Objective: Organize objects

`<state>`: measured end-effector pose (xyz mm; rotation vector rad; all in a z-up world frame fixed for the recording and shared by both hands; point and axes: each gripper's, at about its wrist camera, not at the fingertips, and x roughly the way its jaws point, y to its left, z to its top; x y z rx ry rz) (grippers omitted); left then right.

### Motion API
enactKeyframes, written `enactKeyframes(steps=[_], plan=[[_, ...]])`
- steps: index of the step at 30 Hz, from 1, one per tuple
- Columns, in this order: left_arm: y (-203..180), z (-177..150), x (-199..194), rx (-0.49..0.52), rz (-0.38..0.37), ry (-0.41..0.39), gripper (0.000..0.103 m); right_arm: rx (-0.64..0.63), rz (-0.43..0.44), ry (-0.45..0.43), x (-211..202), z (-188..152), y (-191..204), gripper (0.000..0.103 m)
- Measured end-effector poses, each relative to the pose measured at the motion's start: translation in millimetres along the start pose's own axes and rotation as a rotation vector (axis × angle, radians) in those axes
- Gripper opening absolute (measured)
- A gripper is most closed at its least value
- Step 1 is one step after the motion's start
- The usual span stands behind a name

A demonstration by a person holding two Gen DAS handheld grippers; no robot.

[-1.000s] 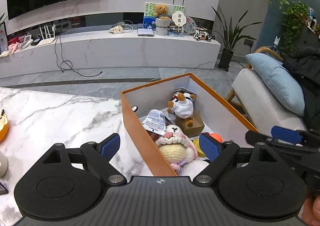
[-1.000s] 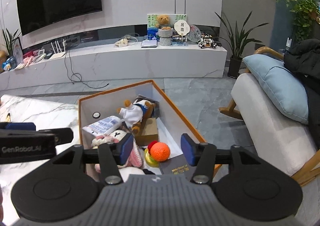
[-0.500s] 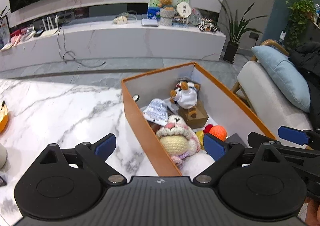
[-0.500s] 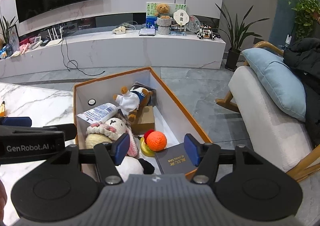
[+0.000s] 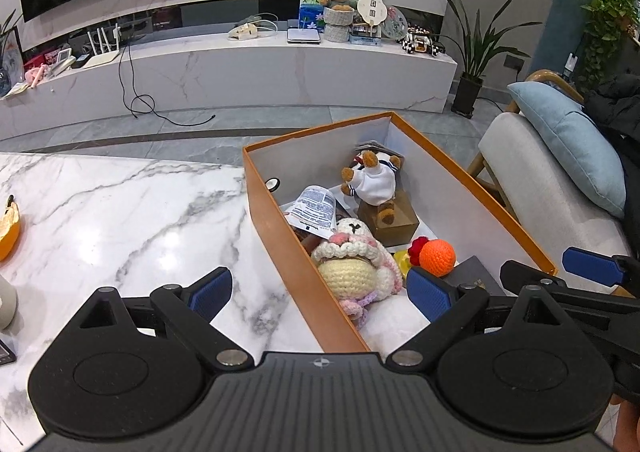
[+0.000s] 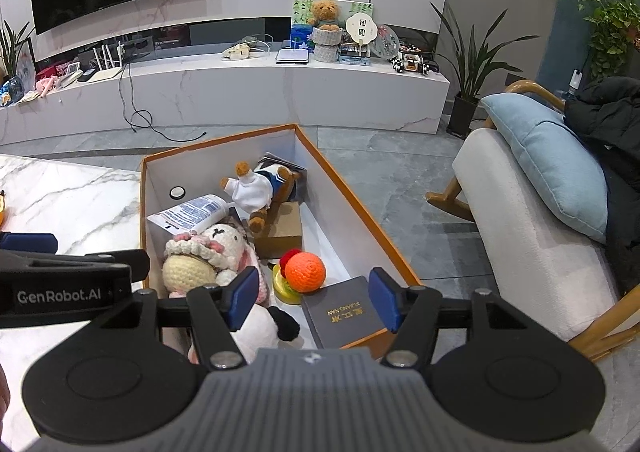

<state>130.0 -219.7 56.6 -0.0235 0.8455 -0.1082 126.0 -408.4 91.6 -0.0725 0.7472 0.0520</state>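
Two grippers of mine hang spread and empty: my left gripper point(image 5: 320, 288) straddles the near left wall of the orange box point(image 5: 280, 236), my right gripper point(image 6: 314, 294) sits over its near end. Between my right fingers lies the dark book point(image 6: 344, 312); just ahead sit the crochet bunny point(image 6: 208, 256), then the orange ball point(image 6: 306, 272).

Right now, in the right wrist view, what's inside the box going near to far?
Dark book → orange ball → brown carton → bear in white shirt → far box wall.
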Motion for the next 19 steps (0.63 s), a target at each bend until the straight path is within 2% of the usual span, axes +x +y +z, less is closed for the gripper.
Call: enactKeyframes(steps=[16, 19], plan=[[0.1, -4.5, 2.9, -0.003, -0.001, 0.014, 0.103, -0.012, -0.015, 0.013, 2.0, -1.8, 0.4, 0.063], [1.3, -6.6, -5.3, 0.017, -0.043, -0.051, 0.103, -0.01, -0.015, 0.013, 1.8, -2.2, 0.1, 0.063]])
